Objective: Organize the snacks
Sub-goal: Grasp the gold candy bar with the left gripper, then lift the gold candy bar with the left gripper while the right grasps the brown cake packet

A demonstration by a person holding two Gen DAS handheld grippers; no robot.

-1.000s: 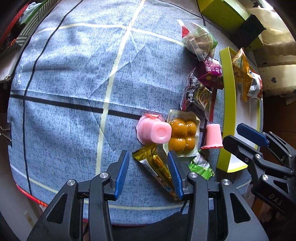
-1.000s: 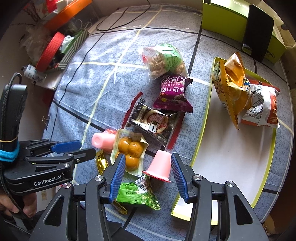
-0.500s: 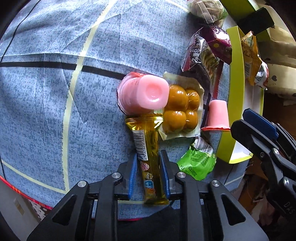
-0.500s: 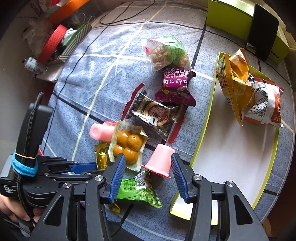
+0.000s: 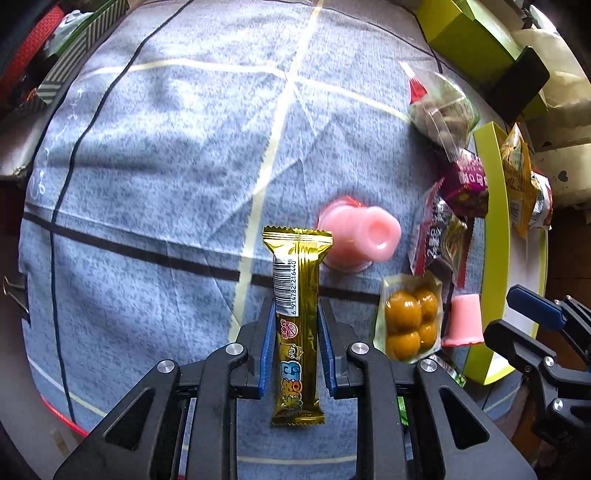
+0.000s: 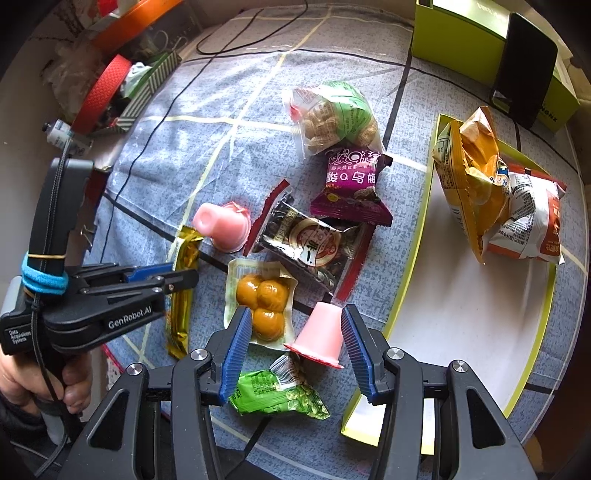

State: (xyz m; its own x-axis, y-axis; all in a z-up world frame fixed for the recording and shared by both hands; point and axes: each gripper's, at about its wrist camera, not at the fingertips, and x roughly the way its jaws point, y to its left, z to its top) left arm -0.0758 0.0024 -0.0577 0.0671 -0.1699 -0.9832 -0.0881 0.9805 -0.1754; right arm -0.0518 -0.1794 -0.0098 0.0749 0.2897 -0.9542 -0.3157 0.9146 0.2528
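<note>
My left gripper (image 5: 295, 325) is shut on a gold-wrapped snack bar (image 5: 295, 280), gripping it across its middle; the right wrist view shows this gripper (image 6: 184, 275) with the bar (image 6: 186, 254) at left. My right gripper (image 6: 291, 347) stands open, pointing down over a small upturned pink jelly cup (image 6: 319, 338) that sits between its fingers with a gap on the left side. A lime-rimmed white tray (image 6: 461, 314) at right holds an orange bag (image 6: 469, 184) and a white-and-orange bag (image 6: 532, 221).
On the blue cloth lie a larger pink jelly cup (image 6: 223, 225), a pack of yellow balls (image 6: 262, 295), a green packet (image 6: 277, 395), a dark packet (image 6: 310, 247), a purple packet (image 6: 351, 188) and a clear nut bag (image 6: 332, 114). A green box (image 6: 480, 29) with a phone (image 6: 524, 62) stands behind.
The left gripper dropped over the gold bar, shut on it, and has since pulled back from the cloth with the bar in its jaws. The right gripper has stayed where it was.
</note>
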